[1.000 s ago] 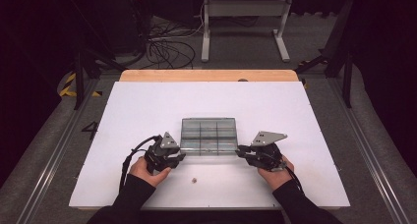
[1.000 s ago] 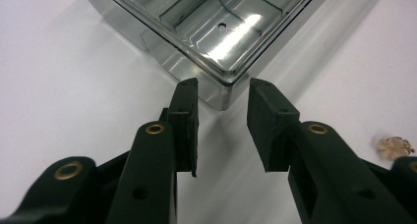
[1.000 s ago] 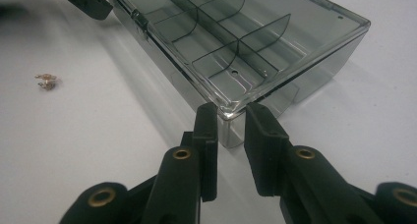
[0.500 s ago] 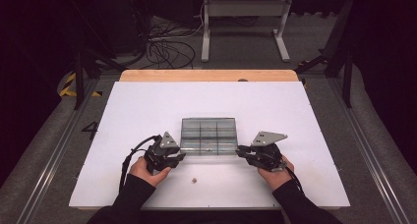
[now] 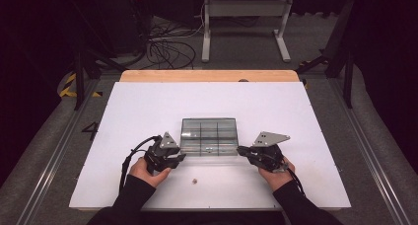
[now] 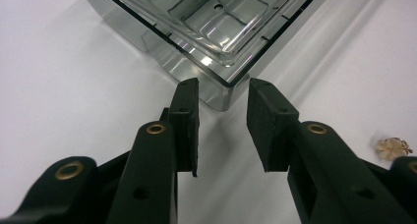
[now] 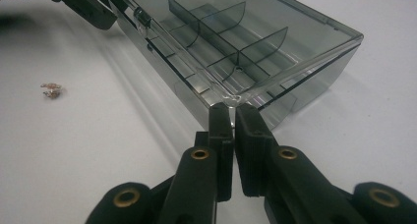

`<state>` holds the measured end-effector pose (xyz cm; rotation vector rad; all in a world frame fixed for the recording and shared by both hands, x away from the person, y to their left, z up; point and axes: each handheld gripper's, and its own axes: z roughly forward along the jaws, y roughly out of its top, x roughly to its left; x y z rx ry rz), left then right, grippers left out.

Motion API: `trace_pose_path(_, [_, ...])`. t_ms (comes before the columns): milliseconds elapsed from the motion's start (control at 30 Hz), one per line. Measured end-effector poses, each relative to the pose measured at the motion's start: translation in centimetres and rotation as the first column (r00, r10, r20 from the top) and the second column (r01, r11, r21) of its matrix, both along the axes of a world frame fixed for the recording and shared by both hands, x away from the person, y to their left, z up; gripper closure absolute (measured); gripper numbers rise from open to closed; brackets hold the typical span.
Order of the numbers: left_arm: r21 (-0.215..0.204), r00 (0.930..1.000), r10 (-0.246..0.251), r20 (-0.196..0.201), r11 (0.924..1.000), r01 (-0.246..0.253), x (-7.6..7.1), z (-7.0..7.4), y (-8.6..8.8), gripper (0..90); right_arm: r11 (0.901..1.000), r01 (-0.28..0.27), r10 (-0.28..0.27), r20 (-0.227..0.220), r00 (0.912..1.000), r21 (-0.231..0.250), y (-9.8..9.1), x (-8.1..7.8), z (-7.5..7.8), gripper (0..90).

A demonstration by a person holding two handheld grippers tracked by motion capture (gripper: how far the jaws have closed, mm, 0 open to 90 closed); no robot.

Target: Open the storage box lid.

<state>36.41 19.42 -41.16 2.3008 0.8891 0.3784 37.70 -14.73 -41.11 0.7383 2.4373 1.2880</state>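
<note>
Found the smoky clear compartment box (image 5: 209, 136) lying flat near the middle of the white table (image 5: 148, 106), between the two grippers. Found the left gripper (image 5: 180, 157) at the box's near left corner, held in a hand. In the left gripper view, saw its jaws part open, pads standing either side of that corner and just short of it, gripping nothing. Found the right gripper (image 5: 240, 149) at the near right corner, jaws just drawn together to almost touching, tips right against the lid's corner edge. Could not tell whether any lip was pinched between them. Spotted a small gold charm (image 5: 195, 180) on the table, on the person's side of the box and apart from it.
</note>
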Motion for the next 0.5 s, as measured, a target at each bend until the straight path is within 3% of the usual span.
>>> trace_pose_path(267, [0.001, 1.0000, 0.001, 0.003, 1.0000, -0.001, -0.3, 0.5, 0.6, 65.1, 1.0000, 0.004, -0.004, 0.007, 1.0000, 0.006, -0.1, 0.0, 0.3, 85.6])
trace_pose_path(400, [-0.039, 0.9998, 0.003, 0.017, 0.9992, -0.002, -0.7, 1.3, 1.2, 68.9, 0.9999, 0.006, -0.006, 0.012, 0.9999, 0.011, -0.2, 0.0, 0.4, 85.2])
trace_pose_path(500, [-0.064, 0.9996, 0.009, 0.025, 0.9979, -0.007, -0.9, 1.7, 1.4, 77.4, 0.9999, 0.005, -0.006, 0.012, 0.9999, 0.015, -0.2, 0.0, 0.5, 84.7])
